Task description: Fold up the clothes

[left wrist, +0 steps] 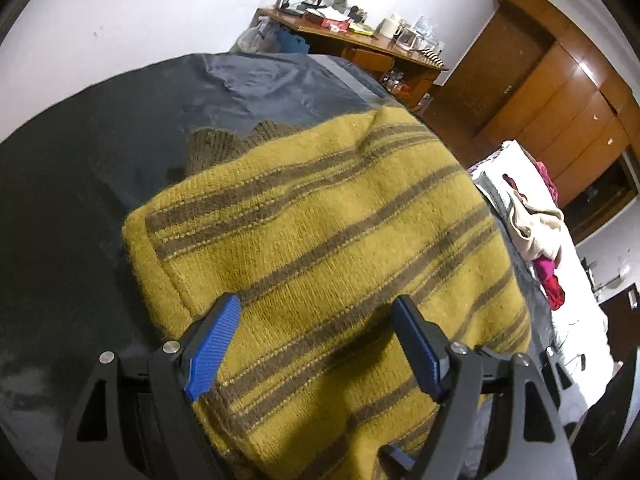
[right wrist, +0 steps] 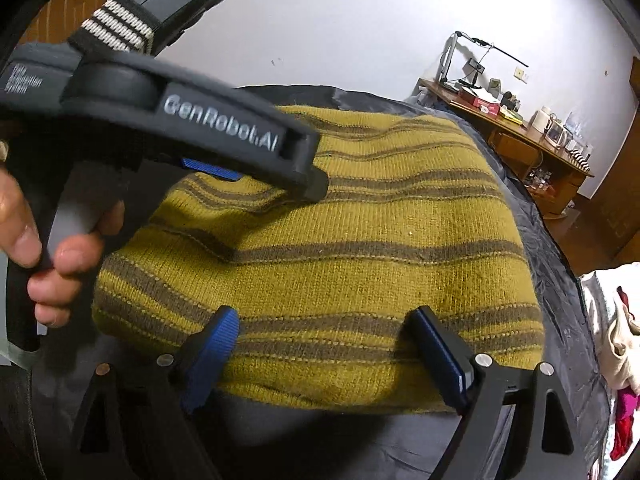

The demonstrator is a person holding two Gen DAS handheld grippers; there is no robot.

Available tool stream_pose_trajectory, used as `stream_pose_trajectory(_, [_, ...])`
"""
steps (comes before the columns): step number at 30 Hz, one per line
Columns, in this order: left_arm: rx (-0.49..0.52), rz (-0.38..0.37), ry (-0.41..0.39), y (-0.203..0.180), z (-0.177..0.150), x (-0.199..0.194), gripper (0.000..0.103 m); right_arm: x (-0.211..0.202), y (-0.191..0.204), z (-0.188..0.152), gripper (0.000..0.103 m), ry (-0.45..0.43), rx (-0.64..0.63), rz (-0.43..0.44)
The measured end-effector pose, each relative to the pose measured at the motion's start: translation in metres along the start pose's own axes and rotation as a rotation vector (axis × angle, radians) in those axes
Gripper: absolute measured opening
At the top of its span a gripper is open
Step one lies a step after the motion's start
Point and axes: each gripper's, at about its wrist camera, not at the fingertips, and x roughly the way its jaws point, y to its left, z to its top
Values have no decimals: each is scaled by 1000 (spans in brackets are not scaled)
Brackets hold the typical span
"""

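A mustard-yellow knitted sweater [left wrist: 320, 216] with brown stripes lies folded in a thick rectangle on a dark grey sheet [left wrist: 80, 200]. Its brown ribbed cuff [left wrist: 212, 148] sticks out at the far left edge. My left gripper [left wrist: 316, 306] hovers over the sweater's near half, its blue pads [left wrist: 214, 344] wide apart with only the flat knit below them. In the right wrist view the sweater [right wrist: 360, 240] fills the middle. My right gripper [right wrist: 324, 314] stands open at its near folded edge. A hand [right wrist: 60, 256] holds the left tool's black housing [right wrist: 180, 120] over the sweater's left side.
A wooden desk [left wrist: 360, 48] crowded with small items stands against the white back wall. A brown wardrobe [left wrist: 560, 92] fills the right. A heap of cream and pink clothes [left wrist: 536, 228] lies on a white surface right of the sheet.
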Motion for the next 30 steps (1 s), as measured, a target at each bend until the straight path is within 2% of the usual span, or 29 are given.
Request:
stream_pose_trajectory(3, [-14, 45, 30, -7, 2, -6, 81, 0, -1, -1, 90, -5, -5, 2])
stream_pose_trajectory(6, [-21, 124, 37, -18, 1, -21, 82, -1, -5, 5, 90, 17, -6, 20])
stream_pose_trajectory(10, [-62, 248, 4, -31, -8, -51, 86, -20, -19, 6, 90, 53, -2, 114])
stream_pose_trajectory(14, [-101, 281, -39, -49, -24, -75, 90, -47, -37, -9, 90, 59, 2, 154])
stream_pose_trajectory(17, [-107, 315, -64, -66, -37, -87, 103, -59, -53, -25, 90, 85, 26, 171])
stream_pose_trajectory(22, [-106, 357, -65, -96, -58, -100, 103, -71, -78, -50, 90, 138, 64, 170])
stream_pose_trajectory(26, [-90, 397, -68, -122, -71, -105, 103, -69, -100, -49, 90, 140, 80, 172])
stream_pose_trajectory(30, [-124, 381, -66, -134, -77, -111, 103, -78, -111, -48, 90, 113, 68, 150])
